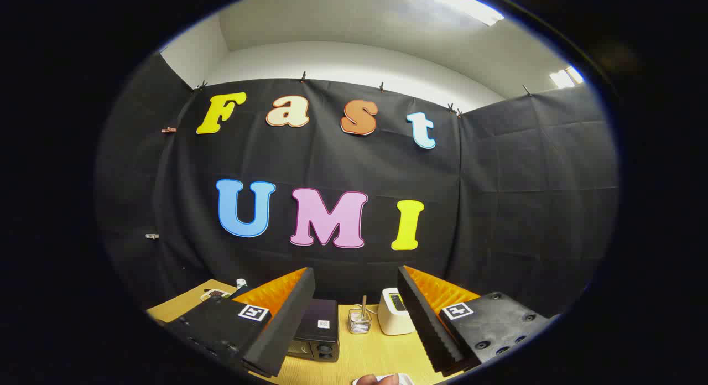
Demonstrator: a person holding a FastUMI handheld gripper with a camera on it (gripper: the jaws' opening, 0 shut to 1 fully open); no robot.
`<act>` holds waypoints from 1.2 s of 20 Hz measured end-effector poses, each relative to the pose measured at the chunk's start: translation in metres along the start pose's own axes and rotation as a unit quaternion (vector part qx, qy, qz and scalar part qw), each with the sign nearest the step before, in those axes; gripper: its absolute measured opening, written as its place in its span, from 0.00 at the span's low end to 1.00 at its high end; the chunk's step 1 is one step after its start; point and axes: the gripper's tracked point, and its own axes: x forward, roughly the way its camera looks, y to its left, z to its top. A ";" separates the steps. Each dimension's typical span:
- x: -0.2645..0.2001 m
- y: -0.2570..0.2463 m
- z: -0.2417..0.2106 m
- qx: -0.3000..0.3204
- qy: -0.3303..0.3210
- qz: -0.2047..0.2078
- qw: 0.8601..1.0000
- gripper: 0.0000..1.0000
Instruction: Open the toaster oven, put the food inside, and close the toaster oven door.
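Claw [354, 318] spread wide over wooden table [376, 352], toaster oven [316, 329] beyond.

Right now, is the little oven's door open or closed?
Closed, it seems: the toaster oven shows a flat front, no door hanging down. The open gripper holds nothing.

— What stands on the light wooden table [381, 354]?
— A small clear glass holder [359, 322] with a thin stick upright in it, and just beside it a white rounded box-shaped device [395, 312] with a dark front panel.
— Behind them?
— A black cloth wall [498, 208], clipped along its top, under a white ceiling.
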 end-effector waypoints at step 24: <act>0.004 0.067 -0.032 0.059 0.018 0.036 0.997 0.97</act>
